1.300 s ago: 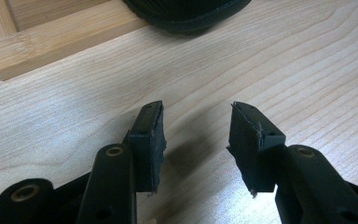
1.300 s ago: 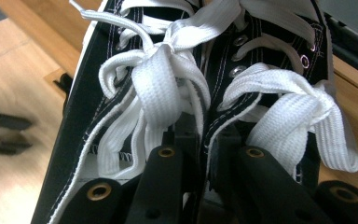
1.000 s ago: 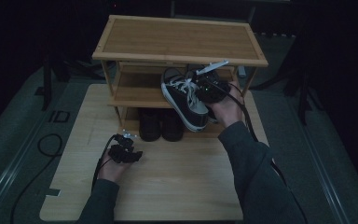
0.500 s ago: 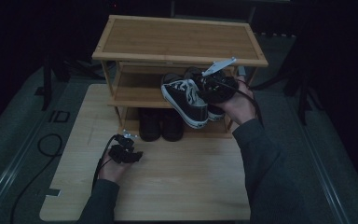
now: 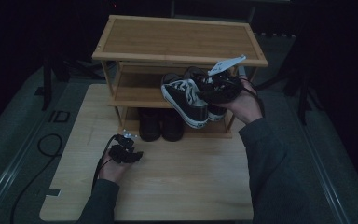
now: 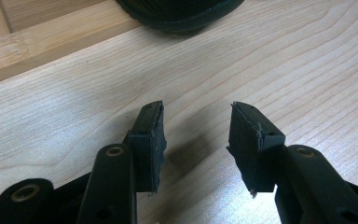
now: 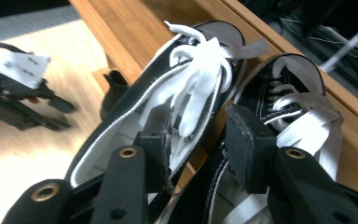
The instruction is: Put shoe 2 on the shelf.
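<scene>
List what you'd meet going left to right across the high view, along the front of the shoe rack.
Left gripper → dark shoes on the bottom shelf → black sneaker with white laces → right gripper.

From above we see a very dim room, black all round the edges, and the wooden rack point(image 5: 179, 39) at 12 o'clock is the lightest part. The two gripper views are much brighter. In the left gripper view the table point(image 6: 307, 70) is lit evenly, with a soft shadow between the jaws, and the wood grain looks sharp. In the right gripper view the white laces point(image 7: 205, 60) shine, and the left gripper point(image 7: 16, 100) at 9 o'clock is blurry
</scene>
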Tool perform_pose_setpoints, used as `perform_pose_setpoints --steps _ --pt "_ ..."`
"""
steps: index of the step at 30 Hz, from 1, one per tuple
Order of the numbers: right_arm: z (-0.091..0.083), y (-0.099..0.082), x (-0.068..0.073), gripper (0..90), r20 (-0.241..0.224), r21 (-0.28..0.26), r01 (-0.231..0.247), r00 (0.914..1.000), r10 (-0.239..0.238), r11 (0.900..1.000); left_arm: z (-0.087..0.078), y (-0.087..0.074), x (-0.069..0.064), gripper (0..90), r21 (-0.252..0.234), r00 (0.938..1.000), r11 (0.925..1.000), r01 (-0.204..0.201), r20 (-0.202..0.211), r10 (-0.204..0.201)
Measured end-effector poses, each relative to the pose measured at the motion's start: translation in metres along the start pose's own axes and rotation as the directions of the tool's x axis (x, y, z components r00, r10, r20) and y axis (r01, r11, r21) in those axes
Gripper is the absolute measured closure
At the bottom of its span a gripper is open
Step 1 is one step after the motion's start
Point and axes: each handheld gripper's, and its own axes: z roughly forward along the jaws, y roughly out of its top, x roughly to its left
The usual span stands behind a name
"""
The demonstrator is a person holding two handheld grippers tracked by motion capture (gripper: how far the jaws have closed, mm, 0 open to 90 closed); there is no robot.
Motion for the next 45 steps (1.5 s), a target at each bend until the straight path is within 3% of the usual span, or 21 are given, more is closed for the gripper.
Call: perform_pose_setpoints --steps 12,16,23,26,45 --pt "-0.012 -0.007 -0.005 67.9 -0.099 -0.076 -0.008 0.9951 0.000 0.9970 0.002 0.000 -0.001 56.0 0.006 1.0000 1.0000 -0.003 0.004 0.003" --pt "-0.016 -0.010 -0.005 75.3 -0.145 -0.105 -0.009 0.9894 -0.007 0.9944 0.002 0.000 -0.001 56.1 0.006 1.0000 1.0000 0.002 0.010 -0.002" --pt "-0.019 -0.014 -0.004 84.5 -0.155 -0.107 -0.005 0.9879 -0.012 0.9943 0.000 0.000 -0.001 57.4 0.000 1.0000 1.0000 -0.004 0.009 0.004" --pt "-0.020 -0.017 -0.005 89.3 -0.133 -0.096 0.008 0.9909 -0.021 0.9953 0.000 0.000 -0.002 58.0 -0.005 0.9999 1.0000 -0.003 0.014 0.003" --pt "-0.029 -0.050 -0.001 90.0 -0.139 -0.125 0.001 0.9902 -0.018 0.9922 -0.014 0.006 -0.010 58.9 -0.061 0.9987 0.9980 -0.015 0.048 0.018"
